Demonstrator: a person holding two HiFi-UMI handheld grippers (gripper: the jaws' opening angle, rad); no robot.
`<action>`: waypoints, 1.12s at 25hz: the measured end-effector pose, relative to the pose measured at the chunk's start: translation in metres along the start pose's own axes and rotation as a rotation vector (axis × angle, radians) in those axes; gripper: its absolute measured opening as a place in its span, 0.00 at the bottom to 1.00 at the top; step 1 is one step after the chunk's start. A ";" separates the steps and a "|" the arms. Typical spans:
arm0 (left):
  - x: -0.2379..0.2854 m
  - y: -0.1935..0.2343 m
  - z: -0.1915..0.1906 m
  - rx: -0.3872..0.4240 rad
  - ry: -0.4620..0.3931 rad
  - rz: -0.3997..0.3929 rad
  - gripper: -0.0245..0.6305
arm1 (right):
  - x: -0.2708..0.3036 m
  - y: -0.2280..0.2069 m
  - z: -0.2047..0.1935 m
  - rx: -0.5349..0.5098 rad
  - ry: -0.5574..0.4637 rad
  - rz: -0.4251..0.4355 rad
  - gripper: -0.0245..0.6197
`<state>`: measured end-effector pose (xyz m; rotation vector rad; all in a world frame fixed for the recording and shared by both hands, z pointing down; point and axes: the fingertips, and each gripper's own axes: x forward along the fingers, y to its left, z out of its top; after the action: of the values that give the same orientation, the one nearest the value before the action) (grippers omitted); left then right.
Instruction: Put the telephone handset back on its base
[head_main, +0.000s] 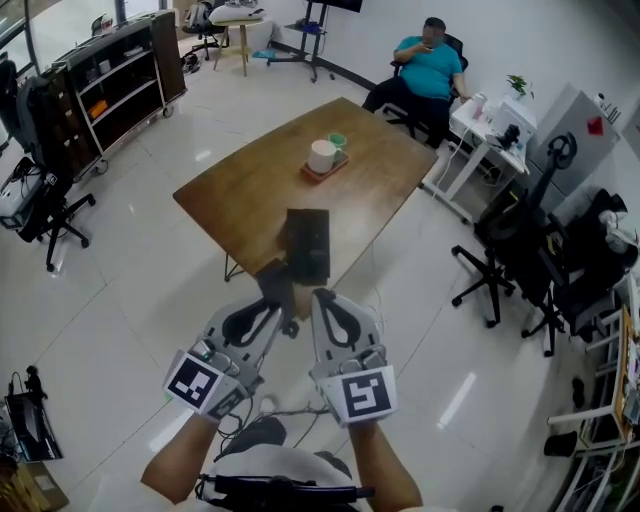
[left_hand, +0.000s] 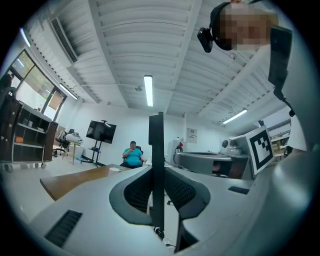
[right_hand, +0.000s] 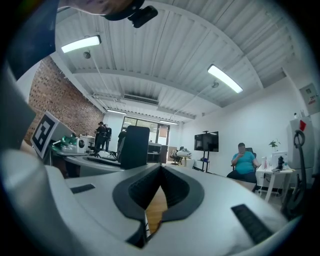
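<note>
Handset (head_main: 275, 280) is clamped in my left gripper (head_main: 277, 303). In the left gripper view it stands upright as a thin black slab seen edge-on, with both pads pressed against its sides. It sits just off the near edge of the table (head_main: 240, 195), close to the near left corner of the base (head_main: 308, 243). I cannot tell whether the two touch.

Base: a dark rectangle lying on the wooden top, near the near edge.

Right gripper (head_main: 322, 297): jaw tips are together with nothing between them. Its own view shows only wood through the gap lower down. It hangs just beside the handset, with its tips at the near edge of the base.

Surroundings:
- Tray (head_main: 325, 170) is farther back on the table, well apart from the base. It carries a white cup (head_main: 322, 155) and a small green cup (head_main: 338, 140).
- A seated person in a teal shirt (head_main: 428, 65) is beyond the far end of the table.
- White side desk (head_main: 478, 135) stands to that person's right, with small items on it.
- Black office chairs (head_main: 505, 260) are on the right of the table, near the far corner.
- Another black chair (head_main: 45, 210) is on the left, next to a dark shelf cart (head_main: 110, 80).
</note>
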<state>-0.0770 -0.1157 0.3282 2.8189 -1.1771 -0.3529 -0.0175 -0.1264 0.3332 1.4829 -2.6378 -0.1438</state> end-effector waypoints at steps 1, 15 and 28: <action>0.003 0.007 -0.002 -0.006 0.004 -0.008 0.14 | 0.007 -0.001 -0.001 0.003 0.003 -0.004 0.04; 0.041 0.056 -0.050 -0.111 0.104 -0.090 0.14 | 0.046 -0.016 -0.020 0.017 0.032 -0.057 0.04; 0.098 0.116 -0.129 -0.322 0.216 -0.098 0.14 | 0.074 -0.054 -0.041 0.042 0.040 -0.052 0.04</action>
<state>-0.0600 -0.2706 0.4527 2.5612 -0.8553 -0.2132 -0.0044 -0.2183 0.3700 1.5513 -2.5878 -0.0624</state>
